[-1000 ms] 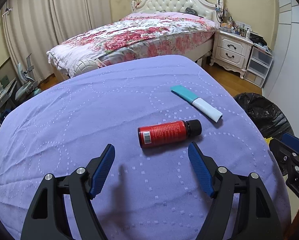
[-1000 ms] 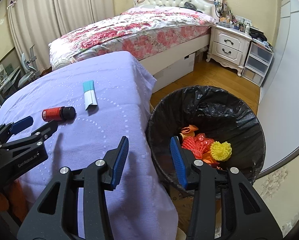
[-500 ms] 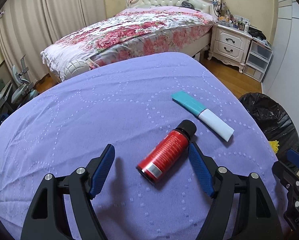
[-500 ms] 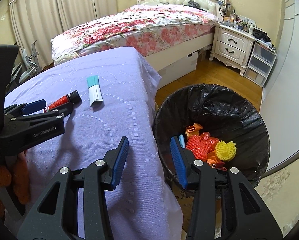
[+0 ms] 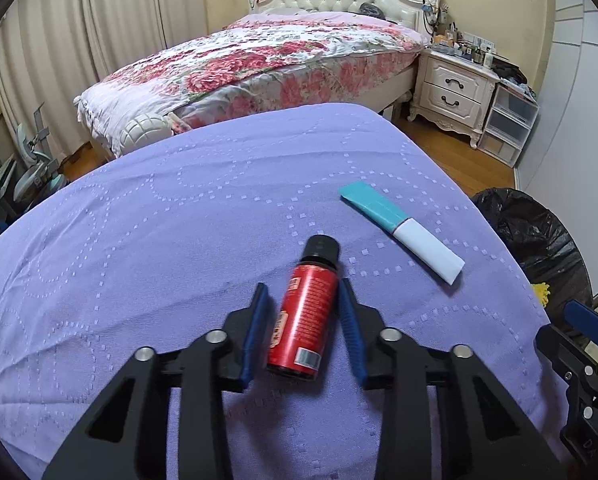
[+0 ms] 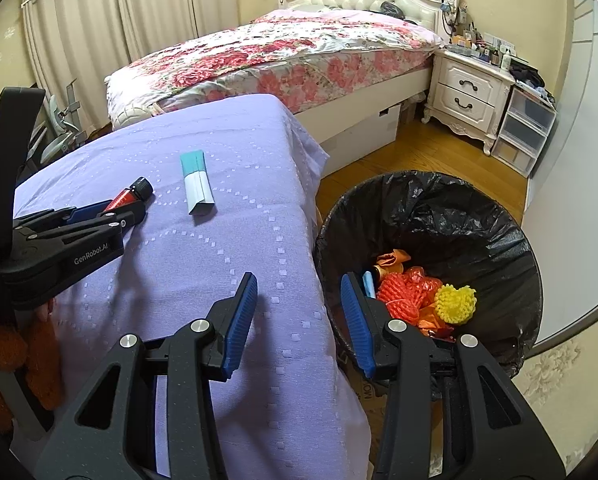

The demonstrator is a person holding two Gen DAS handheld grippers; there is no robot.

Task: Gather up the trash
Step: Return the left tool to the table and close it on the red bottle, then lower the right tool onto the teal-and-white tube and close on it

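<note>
1. The left gripper [image 5: 303,320] sits at the lower centre of its own view; its jaws have just been closing, and the blue pads [image 5: 255,332] now stand narrow on either side of the red bottle [image 5: 305,320]. The right pad looks to be touching the bottle, but a thin gap shows at the left one, so a firm grip cannot be told.
2. The bottle lies on the purple cloth [image 5: 159,240], black cap pointing up the frame.
3. Up and to the right of it lies a teal-and-white packet [image 5: 399,232], apart from the bottle.
4. The right gripper [image 6: 299,312], at the lower centre of its view, is partly open with nothing between its fingers.
5. Just right of it stands the black-lined bin [image 6: 439,208], with orange and yellow scraps [image 6: 423,296] inside.
6. A floral bed [image 6: 275,52] fills the upper centre.
</note>
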